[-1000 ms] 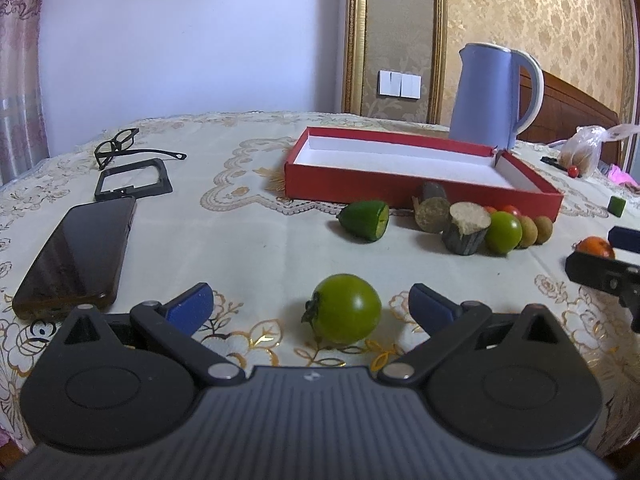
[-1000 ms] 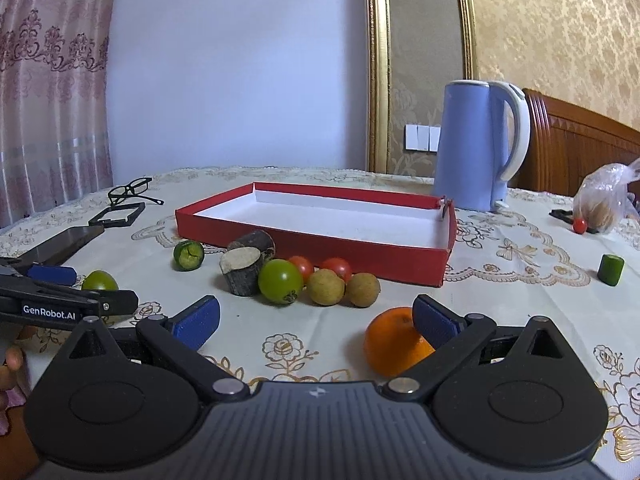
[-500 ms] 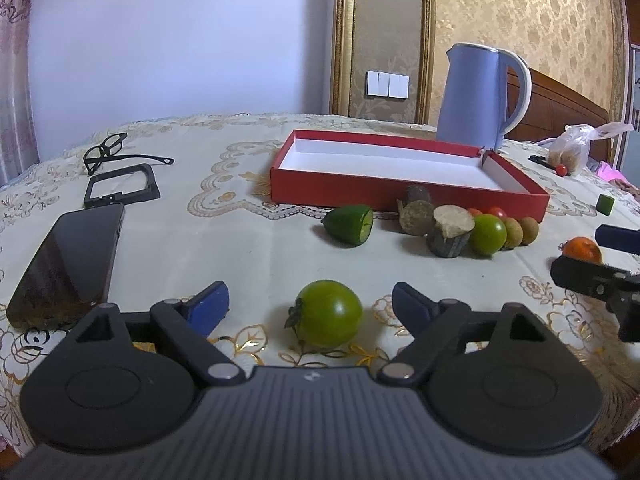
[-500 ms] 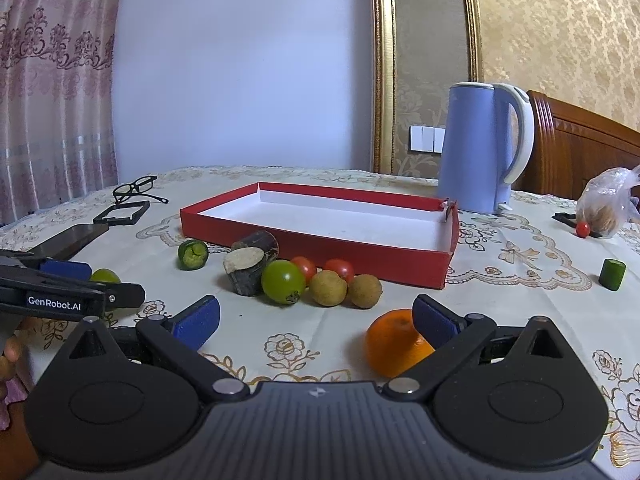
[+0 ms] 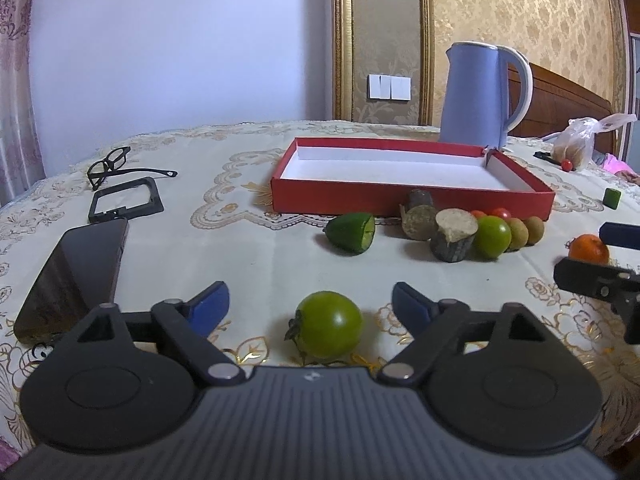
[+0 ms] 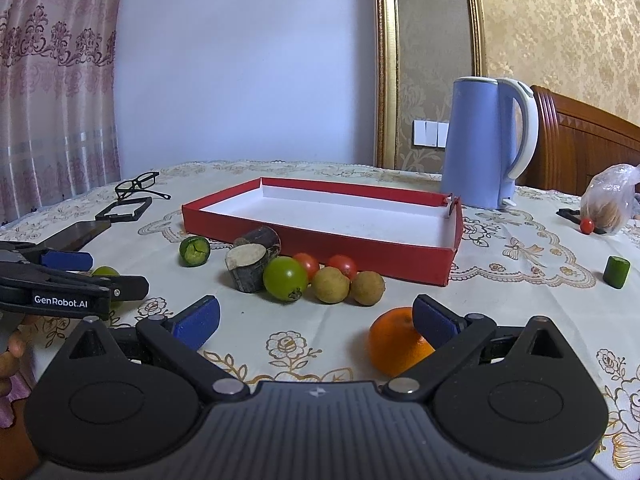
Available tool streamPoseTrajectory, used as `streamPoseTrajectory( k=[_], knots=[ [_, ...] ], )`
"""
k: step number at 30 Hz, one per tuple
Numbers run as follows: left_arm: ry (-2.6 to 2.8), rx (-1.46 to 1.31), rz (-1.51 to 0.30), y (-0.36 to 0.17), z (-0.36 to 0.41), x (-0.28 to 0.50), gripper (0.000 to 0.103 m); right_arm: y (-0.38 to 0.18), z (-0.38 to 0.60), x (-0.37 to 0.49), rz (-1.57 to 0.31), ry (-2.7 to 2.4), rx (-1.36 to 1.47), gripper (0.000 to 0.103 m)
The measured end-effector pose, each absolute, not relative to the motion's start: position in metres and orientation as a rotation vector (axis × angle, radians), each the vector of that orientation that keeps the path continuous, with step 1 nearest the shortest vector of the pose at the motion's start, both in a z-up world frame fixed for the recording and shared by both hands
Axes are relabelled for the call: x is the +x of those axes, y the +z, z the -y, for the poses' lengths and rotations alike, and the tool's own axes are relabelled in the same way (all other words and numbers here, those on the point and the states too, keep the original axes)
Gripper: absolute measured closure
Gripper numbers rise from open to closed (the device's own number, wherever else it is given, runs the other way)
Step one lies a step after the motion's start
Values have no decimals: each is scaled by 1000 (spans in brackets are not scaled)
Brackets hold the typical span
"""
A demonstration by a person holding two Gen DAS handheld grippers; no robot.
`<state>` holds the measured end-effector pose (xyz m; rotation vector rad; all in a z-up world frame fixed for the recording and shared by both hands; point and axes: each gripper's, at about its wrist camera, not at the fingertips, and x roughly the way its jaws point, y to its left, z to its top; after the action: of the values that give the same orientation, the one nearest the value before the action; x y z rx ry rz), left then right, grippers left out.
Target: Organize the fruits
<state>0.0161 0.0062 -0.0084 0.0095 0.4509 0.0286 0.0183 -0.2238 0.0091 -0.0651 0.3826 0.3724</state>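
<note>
- Red tray (image 5: 412, 200) — we find it on the desk (image 5: 240, 248) in front of the blue kettle (image 5: 476, 92), its white floor bare; no fruit lies inside, so we judge the sorting barely begun.
- Left gripper (image 5: 310, 300): its blue pads stand wide apart, one on each side of a green tomato (image 5: 330, 324) that sits on the cloth between them, touched by neither. The grasp is not yet made.
- Right gripper (image 6: 316, 316): jaws likewise spread. The orange (image 6: 396, 340) rests just against the inner face of the right-hand pad, off centre, with a broad gap to the other pad.
- Fruit cluster — lined along the tray's near wall, outside it: a second green tomato (image 6: 285, 278), two red tomatoes (image 6: 306, 264), two brown longan-like fruits (image 6: 330, 284), two dark cut stubs (image 6: 250, 266) and a cut green fruit (image 6: 195, 251).
- Outliers: a green piece (image 6: 616, 272) and a small red fruit (image 6: 587, 225) by a plastic bag (image 6: 608, 204) lie well apart to the right.
- Remaining work, as we judge it: every fruit in view awaits transfer.
- Bystanders: phone (image 5: 76, 276), spectacles (image 5: 116, 162).
</note>
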Motion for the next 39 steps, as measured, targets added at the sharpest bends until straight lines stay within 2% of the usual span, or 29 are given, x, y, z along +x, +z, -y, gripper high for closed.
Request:
streamPoseTrajectory(
  k=[1, 2, 3, 4, 5, 13, 19, 28, 39],
  knots=[
    [26, 9, -453, -8, -6, 17, 31, 9, 224, 18, -382, 372, -65, 0],
    [22, 8, -459, -8, -6, 17, 44, 9, 224, 18, -383, 372, -64, 0],
    [15, 3, -469, -8, -6, 19, 51, 9, 224, 18, -383, 372, -63, 0],
    [9, -3, -480, -9, -6, 20, 65, 9, 224, 18, -383, 372, -61, 0],
    [-10, -20, -485, -9, -8, 21, 71, 9, 224, 19, -383, 371, -60, 0],
    [-3, -15, -464, -2, -8, 17, 71, 10, 229, 19, -386, 377, -56, 0],
    [-31, 9, -414, 33, -6, 37, 71, 14, 237, 18, -388, 388, -43, 0],
    [-14, 118, -391, 71, 28, 112, 71, 12, 248, 17, -378, 374, -85, 0],
    [41, 116, -527, 59, 41, 225, 71, 11, 272, 41, -465, 382, -36, 0]
  ],
)
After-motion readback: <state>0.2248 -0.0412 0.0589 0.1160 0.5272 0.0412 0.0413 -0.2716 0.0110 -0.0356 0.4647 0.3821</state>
